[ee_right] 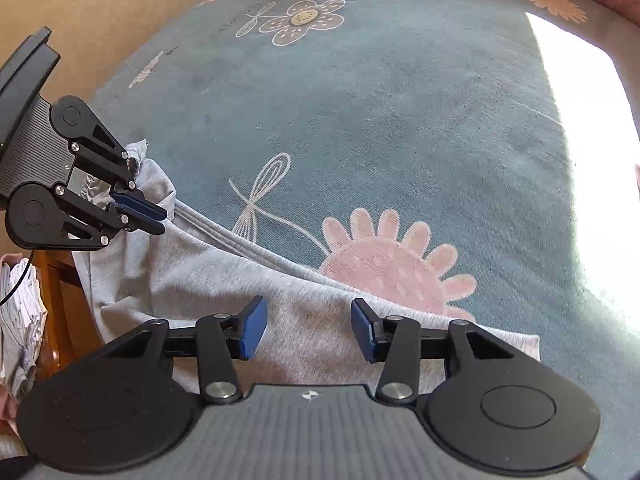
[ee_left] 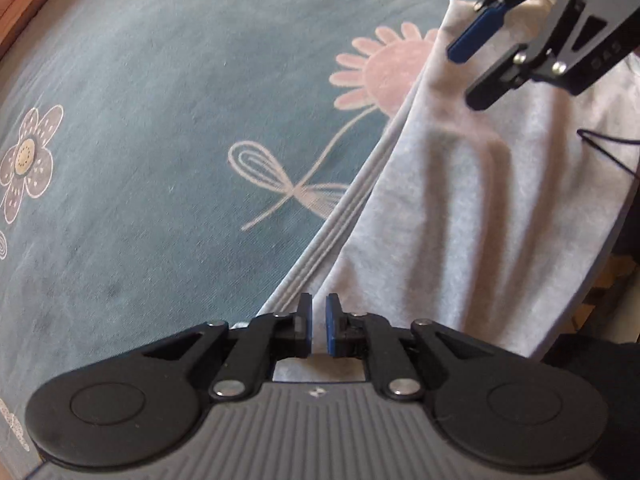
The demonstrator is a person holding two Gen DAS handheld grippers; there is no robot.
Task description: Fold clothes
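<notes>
Left tool: my left tool [ee_right: 138, 210] has its blue pads pressed together, pinching a corner of the grey garment [ee_right: 224, 276]. In the right wrist view it sits at about 9 o'clock.
Right tool: my right tool [ee_right: 308, 332] is spread apart, with nothing squeezed between its pads. It hangs over the grey cloth near its far corner.
Garment: the grey garment lies at the near side of the blue blanket [ee_right: 380, 120], and some of it hangs off the near side.
Garment edge: a ribbed hem [ee_left: 316, 236] runs from 7 o'clock up to 1 o'clock in the left wrist view.
Open room: the blanket past the hem is bare cloth with flower drawings, wide from 10 to 2 o'clock.
Bright patch: sun [ee_right: 588, 152] falls at 3 o'clock.
Other clothes: a pale pile [ee_right: 20, 312] sits at 8 o'clock, off the blanket.
</notes>
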